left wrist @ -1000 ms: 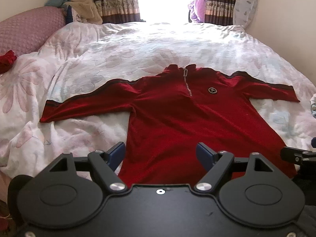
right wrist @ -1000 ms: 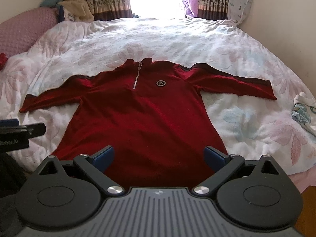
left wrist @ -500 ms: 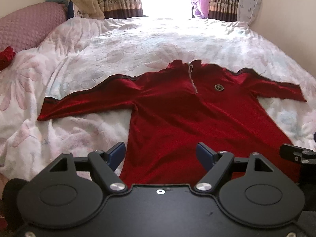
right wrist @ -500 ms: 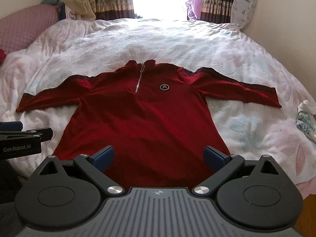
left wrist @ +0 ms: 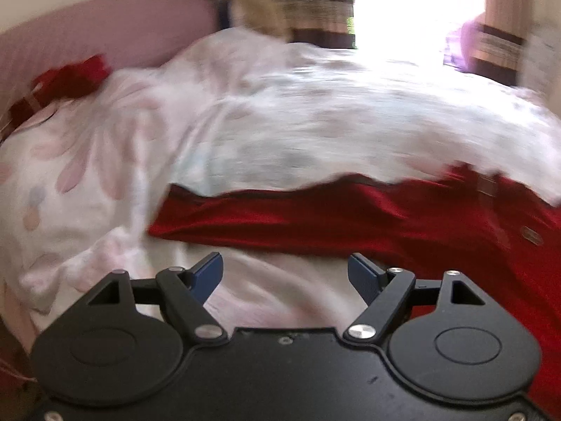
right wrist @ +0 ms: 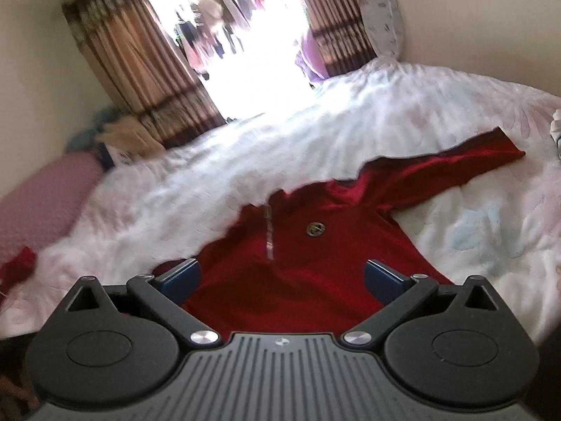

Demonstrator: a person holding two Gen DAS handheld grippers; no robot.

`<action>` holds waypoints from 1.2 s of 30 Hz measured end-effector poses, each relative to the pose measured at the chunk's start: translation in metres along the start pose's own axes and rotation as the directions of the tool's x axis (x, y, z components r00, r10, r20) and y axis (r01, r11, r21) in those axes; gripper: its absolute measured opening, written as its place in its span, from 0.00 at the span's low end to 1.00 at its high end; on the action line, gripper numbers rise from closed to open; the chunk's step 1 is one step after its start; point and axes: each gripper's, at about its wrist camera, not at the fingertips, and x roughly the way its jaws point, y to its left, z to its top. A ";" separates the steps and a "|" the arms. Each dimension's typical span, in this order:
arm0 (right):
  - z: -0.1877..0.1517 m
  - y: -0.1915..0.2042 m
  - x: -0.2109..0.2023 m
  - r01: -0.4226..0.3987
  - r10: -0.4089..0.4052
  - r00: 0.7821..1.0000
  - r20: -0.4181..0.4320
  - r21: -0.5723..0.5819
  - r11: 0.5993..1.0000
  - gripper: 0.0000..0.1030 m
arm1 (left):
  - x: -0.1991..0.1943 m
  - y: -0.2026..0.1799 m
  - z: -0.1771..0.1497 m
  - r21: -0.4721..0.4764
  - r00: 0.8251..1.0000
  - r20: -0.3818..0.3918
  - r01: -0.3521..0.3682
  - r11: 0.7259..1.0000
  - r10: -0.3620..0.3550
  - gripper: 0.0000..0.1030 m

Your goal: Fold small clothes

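Flat: red zip-neck top (right wrist: 315, 252) spread, sleeves out, on quilt (right wrist: 403, 122)

A home bedroom: a bed under a white floral-print quilt (right wrist: 403, 119), a pink padded headboard (left wrist: 105, 31) at ten o'clock, brown patterned curtains (right wrist: 140, 70) framing a bright doorway at twelve o'clock.

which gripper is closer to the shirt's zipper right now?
Right. The right gripper hangs open over the red shirt, its zipper just ahead between the fingers. The left gripper, also open, faces the sleeve; there the zipper is far off to its right.
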 end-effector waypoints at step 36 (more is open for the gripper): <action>-0.021 0.054 0.153 0.186 -0.235 0.967 -0.098 -0.359 0.915 1.00 | 0.232 0.182 0.055 -0.277 0.977 -0.150 -0.190 0.942 0.153 0.03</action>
